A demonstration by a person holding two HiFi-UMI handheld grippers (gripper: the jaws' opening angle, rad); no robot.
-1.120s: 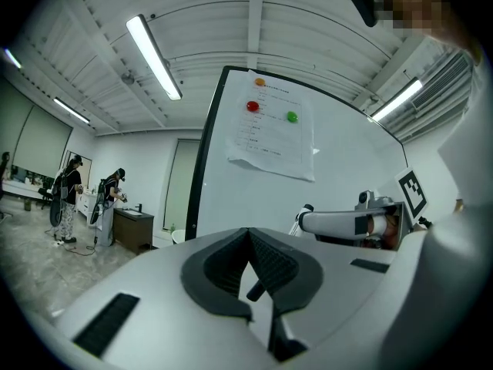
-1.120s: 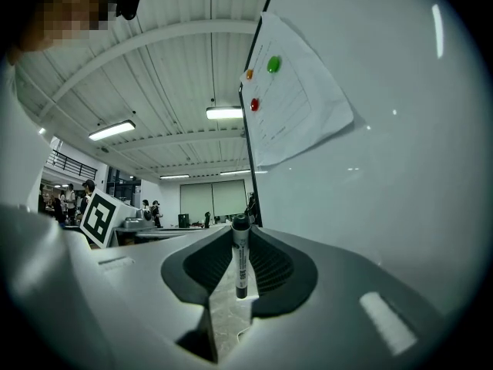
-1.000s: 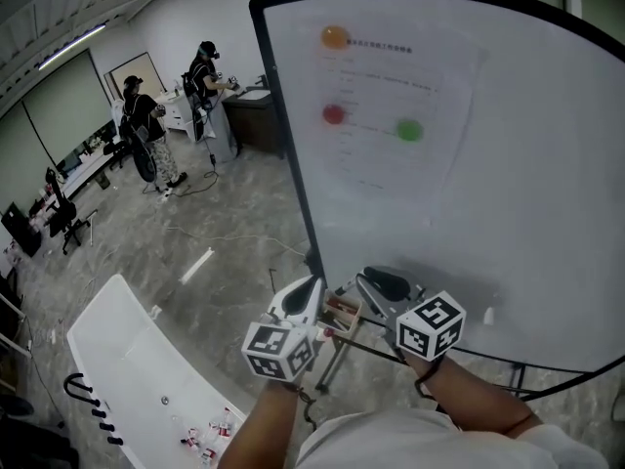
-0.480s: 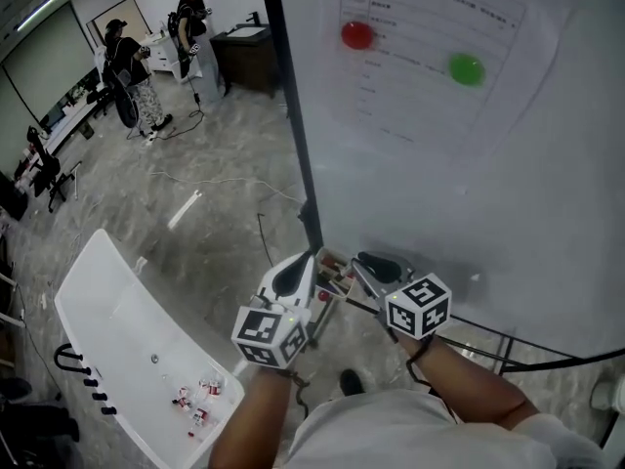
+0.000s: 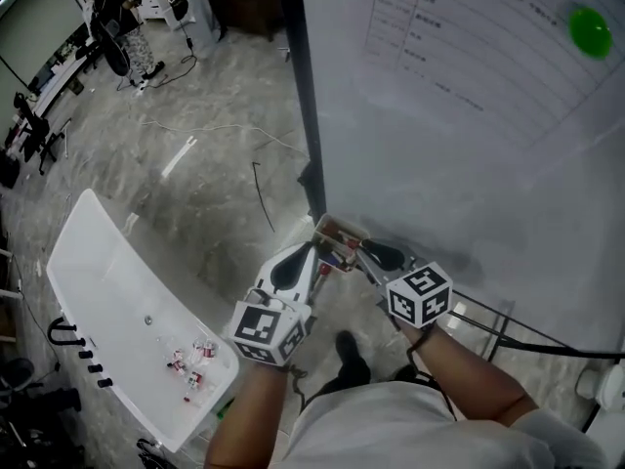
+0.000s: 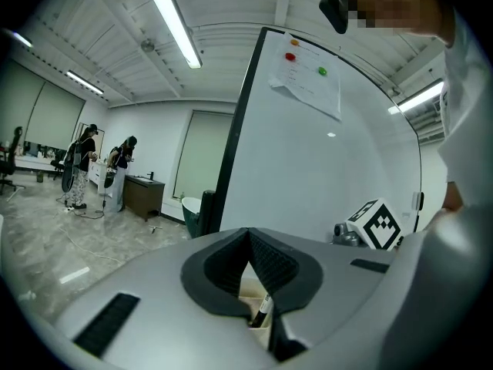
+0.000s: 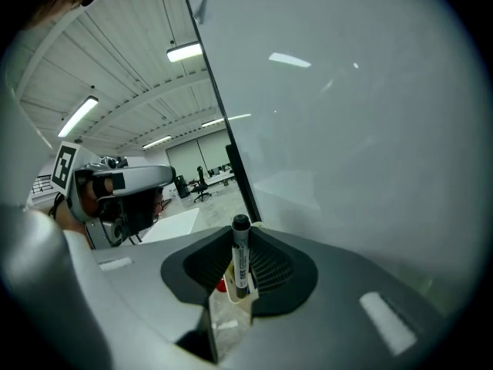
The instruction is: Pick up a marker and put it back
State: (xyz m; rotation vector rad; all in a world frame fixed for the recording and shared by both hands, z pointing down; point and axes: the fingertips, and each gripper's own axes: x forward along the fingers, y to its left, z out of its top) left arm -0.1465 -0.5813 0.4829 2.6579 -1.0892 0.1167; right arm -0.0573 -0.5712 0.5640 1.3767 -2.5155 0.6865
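Clamps an upright black-capped white marker (image 7: 241, 262) in the right tongs (image 7: 240, 233), beside the large whiteboard (image 7: 347, 114). Holds the left tongs (image 6: 248, 233) pressed together, empty, near a pale marker box (image 6: 248, 290).

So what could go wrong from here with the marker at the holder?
1. The right gripper pinches the marker upright at the small holder, which already has a red item inside; its lower end might catch on that or the rim.
2. The left gripper, jaws together, crowds the same holder, so the two grippers could knock each other or the holder.
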